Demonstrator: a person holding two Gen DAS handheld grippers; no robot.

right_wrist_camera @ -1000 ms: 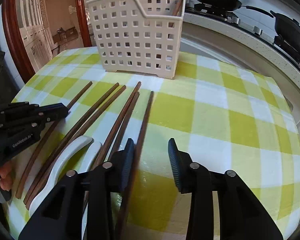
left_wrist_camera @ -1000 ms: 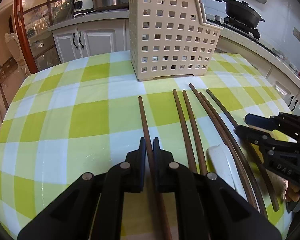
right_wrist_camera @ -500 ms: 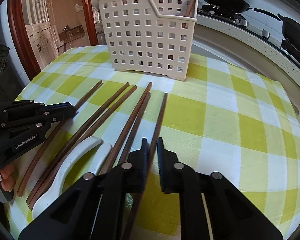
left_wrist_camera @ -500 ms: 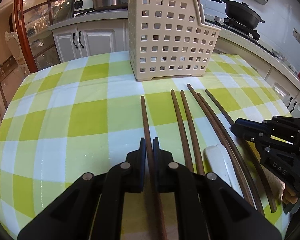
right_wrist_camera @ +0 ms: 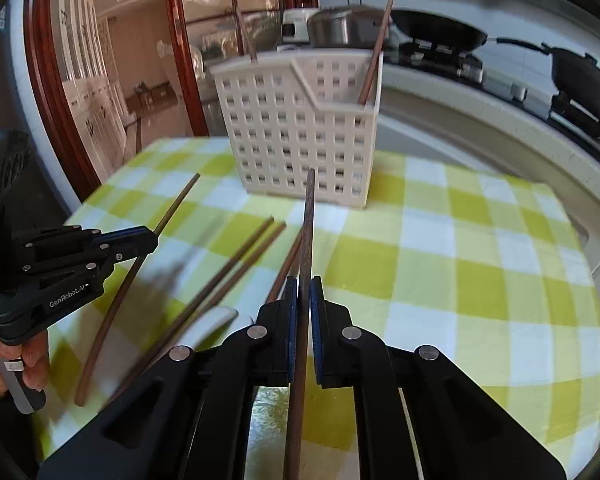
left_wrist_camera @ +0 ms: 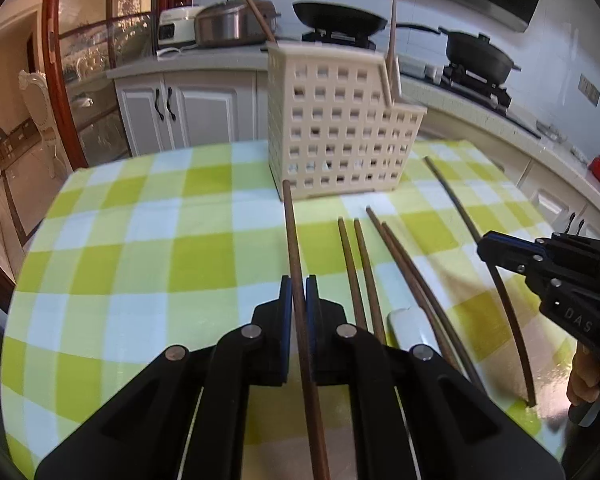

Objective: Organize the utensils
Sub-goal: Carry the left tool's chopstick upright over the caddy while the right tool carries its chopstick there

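Green-and-white checked cloth (left_wrist_camera: 140, 264) is spread over the table, and kitchen counters with pans on a stove are seen along the top and upper right of both views. Toward the top centre of each frame a cream perforated utensil basket (left_wrist_camera: 340, 128) is stood upright on the cloth; two sticks are seen poking out of its top.

At the bottom centre of the left wrist view, the left gripper (left_wrist_camera: 296, 300) is clamped on a brown chopstick (left_wrist_camera: 294, 248), which is pinched between the blue pads and runs up the frame toward the foot of the basket, its tip raised off the cloth. At the bottom centre of the right wrist view, the right gripper (right_wrist_camera: 304, 300) has just been closed, and a second brown chopstick (right_wrist_camera: 309, 216) is gripped between its pads, pointed at the basket's lower edge.

Between the two held sticks, four more loose chopsticks (left_wrist_camera: 364, 264) are left lying on the cloth in two close pairs, right of centre in the left view. Beside them the end of a white utensil (left_wrist_camera: 410, 326) is seen, its type not discernible. Fingers (right_wrist_camera: 4, 364) wrapped round the left gripper's handle are seen at the lower left edge of the right wrist view.
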